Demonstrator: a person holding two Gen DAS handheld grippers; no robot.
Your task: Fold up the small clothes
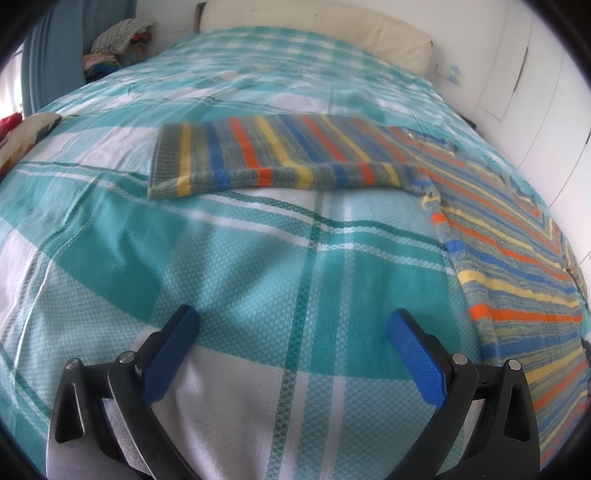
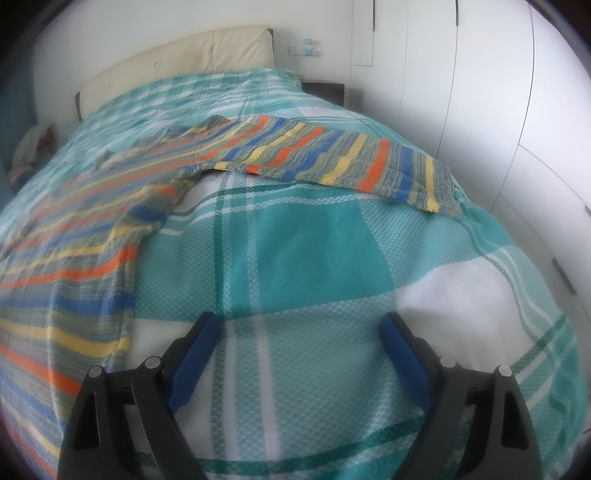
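Note:
A knitted sweater with orange, yellow and blue stripes lies spread flat on the teal plaid bedspread [image 1: 258, 258]. In the left wrist view its body [image 1: 517, 266] runs down the right side and one sleeve [image 1: 273, 153] stretches left across the bed. The right wrist view has the body [image 2: 74, 236] at the left and the other sleeve [image 2: 332, 158] reaching right. My left gripper [image 1: 291, 325] hovers open over bare bedspread, left of the sweater's body. Open too, my right gripper [image 2: 301, 328] hangs over bare bedspread [image 2: 295, 240] to the right of the body. Neither holds anything.
A cream padded headboard [image 1: 314, 26] stands at the far end of the bed. White wardrobe doors [image 2: 480, 110] run along the right side. A pile of clothes [image 1: 114, 44] sits beyond the bed's far left corner, and a patterned cushion [image 1: 22, 140] lies at the left edge.

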